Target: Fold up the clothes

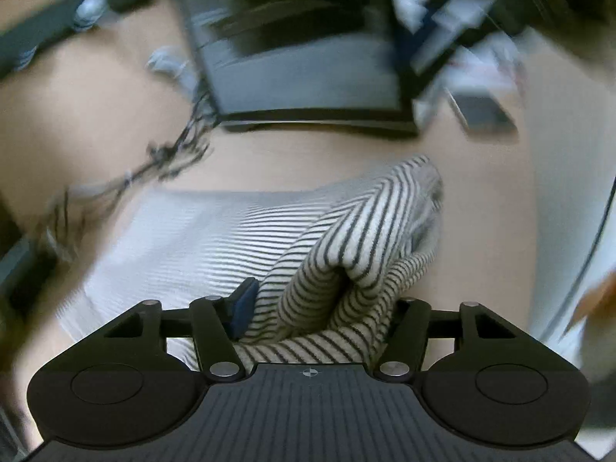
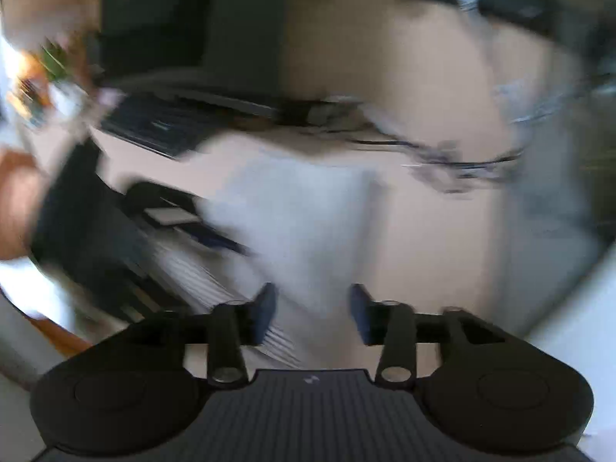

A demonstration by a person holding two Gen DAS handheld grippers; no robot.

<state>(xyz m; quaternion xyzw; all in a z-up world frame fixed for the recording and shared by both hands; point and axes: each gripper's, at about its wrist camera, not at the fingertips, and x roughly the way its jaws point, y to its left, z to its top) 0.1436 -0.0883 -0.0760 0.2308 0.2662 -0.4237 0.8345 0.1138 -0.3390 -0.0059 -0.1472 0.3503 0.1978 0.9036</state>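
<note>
The right gripper (image 2: 312, 313) sits at the bottom of the view with its two blue-padded fingers (image 2: 265, 313) spread apart and nothing between them. Beyond them lies a pale garment (image 2: 292, 208), heavily blurred, spread on a beige tabletop (image 2: 423, 238); faint stripes show on its near left part. To the left, another black gripper body (image 2: 92, 238) reaches in over the cloth, with a hand (image 2: 15, 208) at the frame edge. Farther back stand a dark keyboard (image 2: 154, 127) and a dark monitor (image 2: 192, 27). A thin dark cable (image 2: 454, 158) trails across the table to the right.
</note>
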